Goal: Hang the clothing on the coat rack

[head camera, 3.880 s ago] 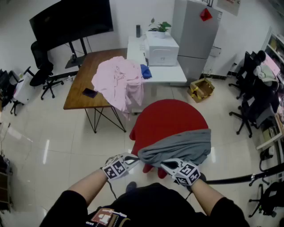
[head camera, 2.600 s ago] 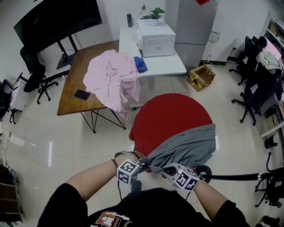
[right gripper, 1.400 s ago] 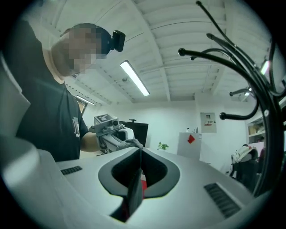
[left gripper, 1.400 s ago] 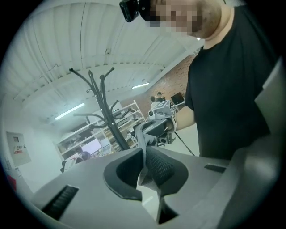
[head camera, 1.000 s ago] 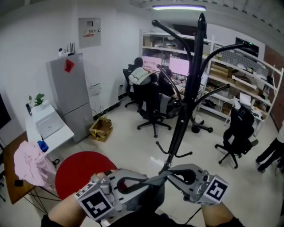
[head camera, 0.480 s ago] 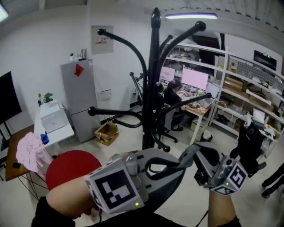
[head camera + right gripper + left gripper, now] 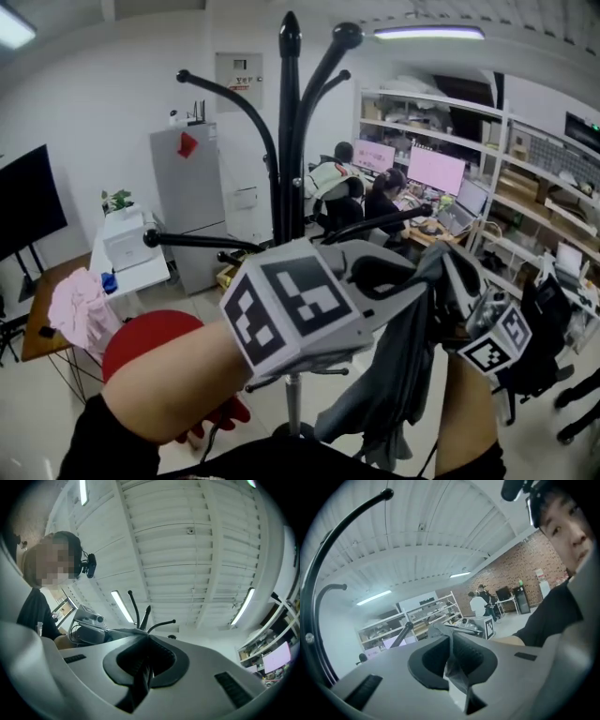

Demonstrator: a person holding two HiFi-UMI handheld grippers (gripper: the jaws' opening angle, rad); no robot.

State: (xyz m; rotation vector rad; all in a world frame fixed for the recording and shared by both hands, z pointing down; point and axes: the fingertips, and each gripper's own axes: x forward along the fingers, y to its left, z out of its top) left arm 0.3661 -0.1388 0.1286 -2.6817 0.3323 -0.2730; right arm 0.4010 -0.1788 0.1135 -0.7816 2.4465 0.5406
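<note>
You hold both arms raised mid-frame. The fingers of the left gripper point(image 7: 401, 279) and right gripper point(image 7: 457, 289) clamp one grey garment point(image 7: 392, 380) near one coat rack point(image 7: 289, 141).

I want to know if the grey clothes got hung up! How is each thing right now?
grey garment: held up by both grippers, not on a hook.
left gripper: shut on the grey garment.
right gripper: shut on the grey garment.
coat rack: upright, visible hooks bare.
pink clothing: draped over the wooden table.

Office, computer monitors point(image 7: 436, 171), storage shelves point(image 7: 536, 202), fridge point(image 7: 187, 202)
</note>
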